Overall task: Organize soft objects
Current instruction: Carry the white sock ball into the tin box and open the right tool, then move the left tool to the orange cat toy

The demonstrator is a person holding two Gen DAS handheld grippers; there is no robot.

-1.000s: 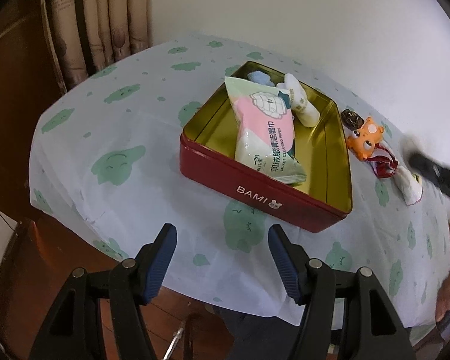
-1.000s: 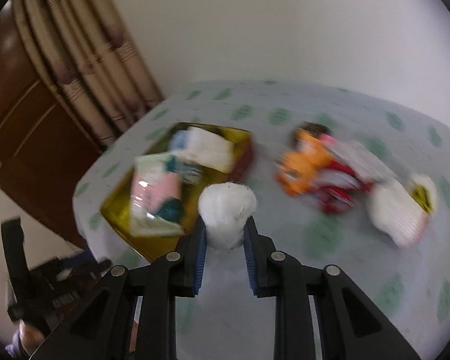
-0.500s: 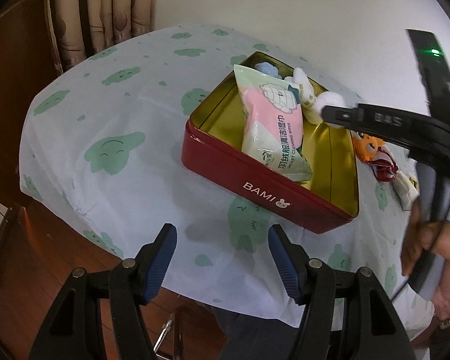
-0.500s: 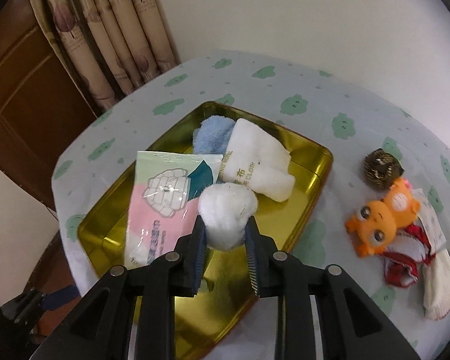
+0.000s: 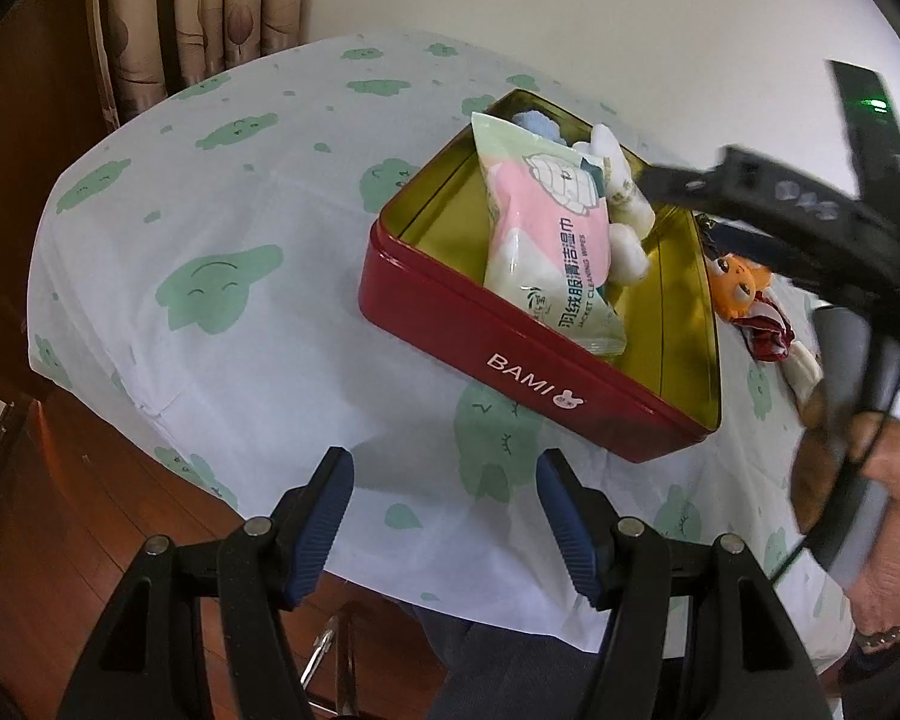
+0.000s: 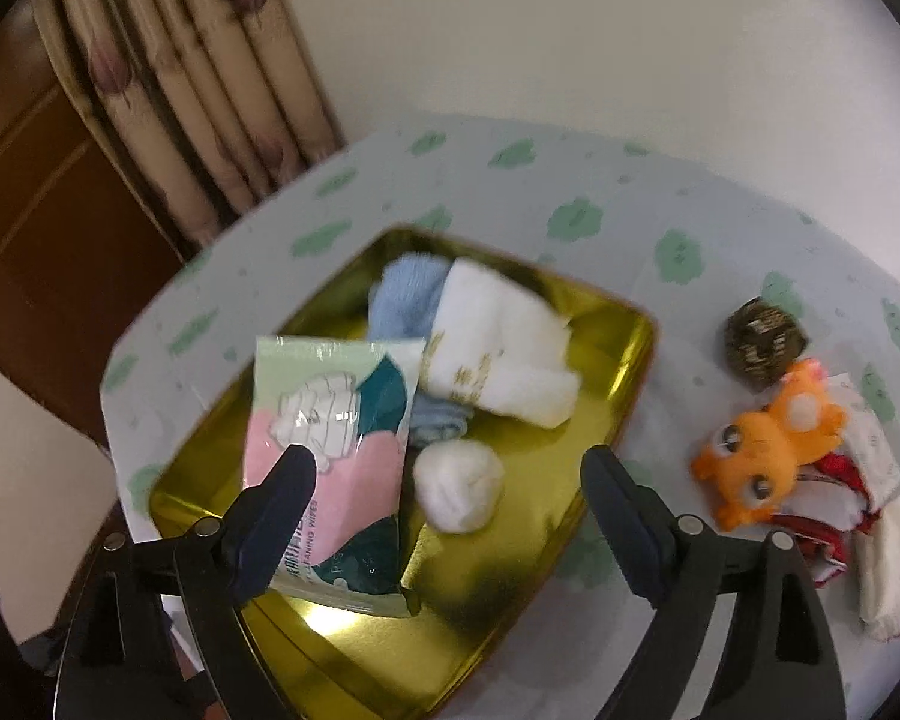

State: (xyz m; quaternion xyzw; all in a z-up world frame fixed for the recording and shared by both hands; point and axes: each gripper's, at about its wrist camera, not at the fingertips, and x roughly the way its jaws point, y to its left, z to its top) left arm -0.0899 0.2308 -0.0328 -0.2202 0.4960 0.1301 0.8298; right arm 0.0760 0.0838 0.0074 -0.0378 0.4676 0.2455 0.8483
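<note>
The white fluffy ball [image 6: 459, 485] lies loose on the gold floor of the tin [image 6: 618, 360], just beside the wipes packet [image 6: 330, 450], so you have let it go where the other soft things are gathered. Your right gripper [image 6: 450, 474] hangs above it with fingers spread wide and empty. Your left gripper [image 5: 444, 510] waits at the desk [image 5: 240, 180] edge, fingers released too, clear of the tin. The rolled white towel [image 6: 498, 348] and blue cloth [image 6: 405, 294] look plush; the packet is glossy film. The orange plush toy [image 6: 768, 444] sits outside on the cloth, likely your next pick.
</note>
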